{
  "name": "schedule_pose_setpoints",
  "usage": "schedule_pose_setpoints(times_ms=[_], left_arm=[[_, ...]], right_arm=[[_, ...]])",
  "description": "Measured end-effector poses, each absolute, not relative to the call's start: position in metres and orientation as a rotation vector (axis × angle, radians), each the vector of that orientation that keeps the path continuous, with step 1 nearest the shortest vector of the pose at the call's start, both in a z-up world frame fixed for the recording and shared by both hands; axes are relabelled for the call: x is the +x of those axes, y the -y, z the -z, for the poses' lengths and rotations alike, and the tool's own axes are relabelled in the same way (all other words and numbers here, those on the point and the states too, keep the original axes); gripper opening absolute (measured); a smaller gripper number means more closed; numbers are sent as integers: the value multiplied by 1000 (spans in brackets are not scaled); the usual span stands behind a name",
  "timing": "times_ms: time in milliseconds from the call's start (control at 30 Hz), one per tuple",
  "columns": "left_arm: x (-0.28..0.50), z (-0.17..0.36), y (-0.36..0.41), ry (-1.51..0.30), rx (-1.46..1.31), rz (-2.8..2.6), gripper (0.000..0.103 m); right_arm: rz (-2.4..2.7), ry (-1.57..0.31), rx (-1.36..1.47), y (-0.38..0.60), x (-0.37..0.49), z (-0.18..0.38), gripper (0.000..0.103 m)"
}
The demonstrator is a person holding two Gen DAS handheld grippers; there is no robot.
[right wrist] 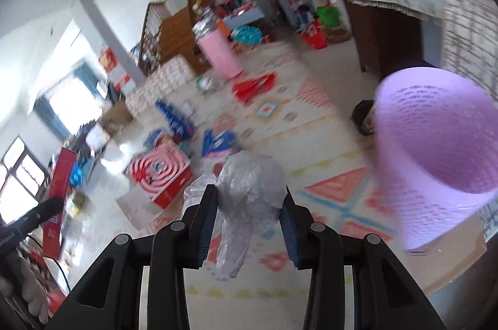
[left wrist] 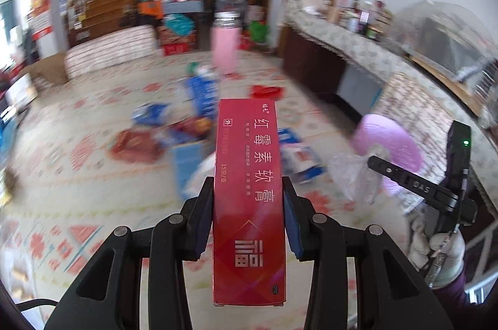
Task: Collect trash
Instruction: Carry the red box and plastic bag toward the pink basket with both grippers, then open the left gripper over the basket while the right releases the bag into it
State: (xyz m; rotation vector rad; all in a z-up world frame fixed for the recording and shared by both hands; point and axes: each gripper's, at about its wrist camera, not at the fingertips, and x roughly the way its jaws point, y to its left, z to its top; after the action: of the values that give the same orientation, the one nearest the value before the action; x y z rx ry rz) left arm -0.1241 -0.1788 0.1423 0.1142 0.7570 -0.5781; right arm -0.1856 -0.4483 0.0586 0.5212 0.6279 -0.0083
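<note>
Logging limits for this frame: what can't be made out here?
- Lilac basket: inside hidden by its own wall in the right wrist view; blurred in the left.
- Floor litter: motion blur, items unreadable.
- Red box: far side hidden in the left claw.
- Clear plastic bag: contents indistinct in the right claw.

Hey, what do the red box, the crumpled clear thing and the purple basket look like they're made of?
Red box: looks like thin printed cardboard with a slight sheen, sharp folded edges and a tuck flap at its end. Crumpled clear thing: probably thin plastic film, translucent, wrinkled and glossy. Purple basket: likely moulded plastic, matt, its wall patterned with rows of small slots, though blurred.
</note>
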Motion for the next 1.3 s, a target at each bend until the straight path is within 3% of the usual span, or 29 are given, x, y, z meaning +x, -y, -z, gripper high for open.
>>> schedule_pose_setpoints(times_ms=[300,700,733,767,833,867,900,967,1033,1300], left_arm=[[-118,-156,319,-751,163,878,39],[-91,-127,487,-859,185,1068,39],[-91,-125,494,-854,191,1068,41],[-88,-121,502,-855,199,1066,50],[-84,-116,511,-851,201,1056,68],[-83,-113,514,-844,199,1047,70],[-82,-112,515,-843,199,1045,70],[-84,-111,512,-851,205,1049,71],[-87,-111,506,-837,215,1035,72],[-103,-118,444,-811,202,970,73]], right_arm=[[246,-539,595,542,-236,-66,42],[427,-503,617,634,-251,-65,42],[433,-503,617,639,-249,-65,42],[438,-505,615,643,-247,-64,44],[446,-510,611,649,-241,-61,46],[453,-514,610,654,-237,-58,48],[462,-518,609,657,-235,-56,50],[473,-519,615,662,-233,-52,64],[485,-508,617,662,-234,-51,69],[482,-492,571,642,-237,-55,74]])
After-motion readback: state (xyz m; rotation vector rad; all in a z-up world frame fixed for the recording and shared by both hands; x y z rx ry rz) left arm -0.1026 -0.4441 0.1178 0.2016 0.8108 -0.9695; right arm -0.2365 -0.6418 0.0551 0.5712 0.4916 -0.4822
